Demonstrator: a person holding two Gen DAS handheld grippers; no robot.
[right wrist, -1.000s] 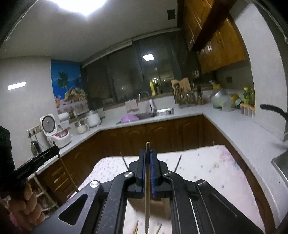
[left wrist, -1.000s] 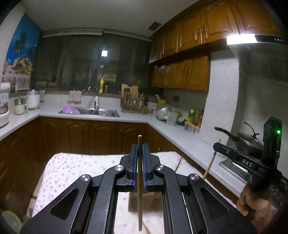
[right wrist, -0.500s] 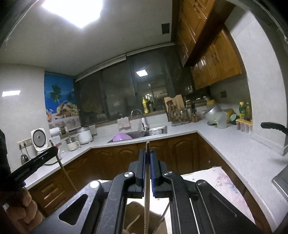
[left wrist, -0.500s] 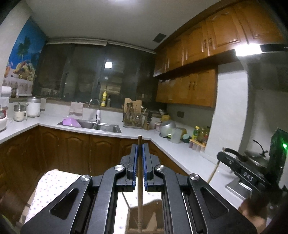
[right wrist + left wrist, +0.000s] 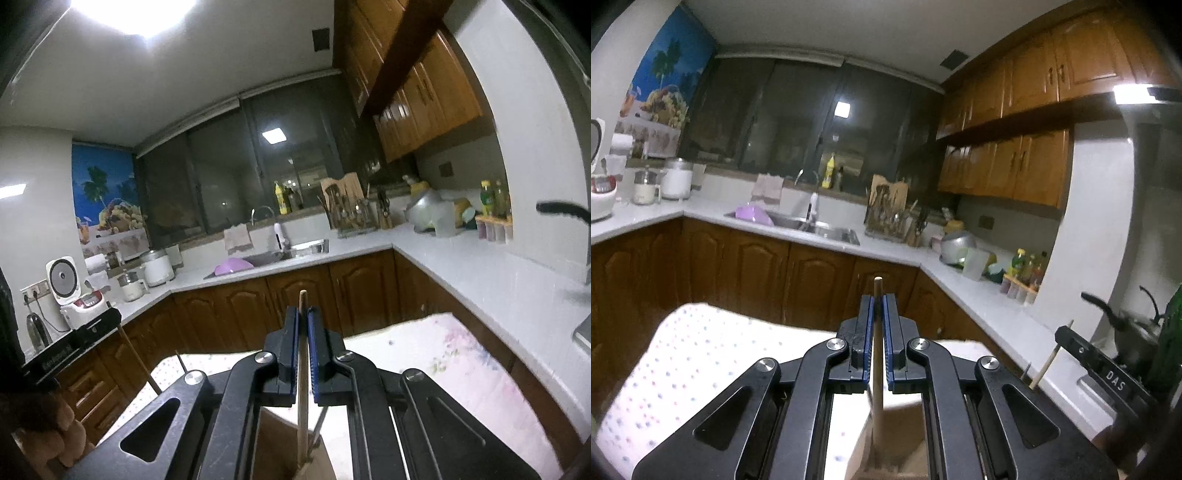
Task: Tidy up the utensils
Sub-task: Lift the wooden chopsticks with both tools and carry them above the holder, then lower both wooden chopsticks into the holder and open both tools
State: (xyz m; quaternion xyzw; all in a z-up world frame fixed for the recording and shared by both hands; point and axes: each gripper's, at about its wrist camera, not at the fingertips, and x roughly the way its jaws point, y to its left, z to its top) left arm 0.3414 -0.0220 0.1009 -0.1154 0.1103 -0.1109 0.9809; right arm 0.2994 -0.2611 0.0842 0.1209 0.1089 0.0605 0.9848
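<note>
In the left wrist view my left gripper (image 5: 878, 306) is shut on an upright wooden chopstick (image 5: 877, 387). Its lower end dips into a brown cardboard box (image 5: 905, 461) on the table. In the right wrist view my right gripper (image 5: 303, 317) is likewise shut on a wooden chopstick (image 5: 302, 387), which reaches down into the same brown box (image 5: 277, 443). A thin dark stick leans in the box beside it. Each gripper also shows at the other view's edge, held by a hand: the right gripper (image 5: 1060, 332) and the left gripper (image 5: 114, 317).
The box stands on a table with a dotted cloth (image 5: 683, 362). White counters (image 5: 461, 266) run around the room above brown cabinets, with a sink (image 5: 820, 227), a utensil rack (image 5: 886, 218), a rice cooker (image 5: 70, 291) and a pan (image 5: 1126, 332) on the stove.
Both grippers have carried their chopsticks forward and down to the brown box. The lower ends, which hung above the table, now sit inside it. Both grips stay the same.
</note>
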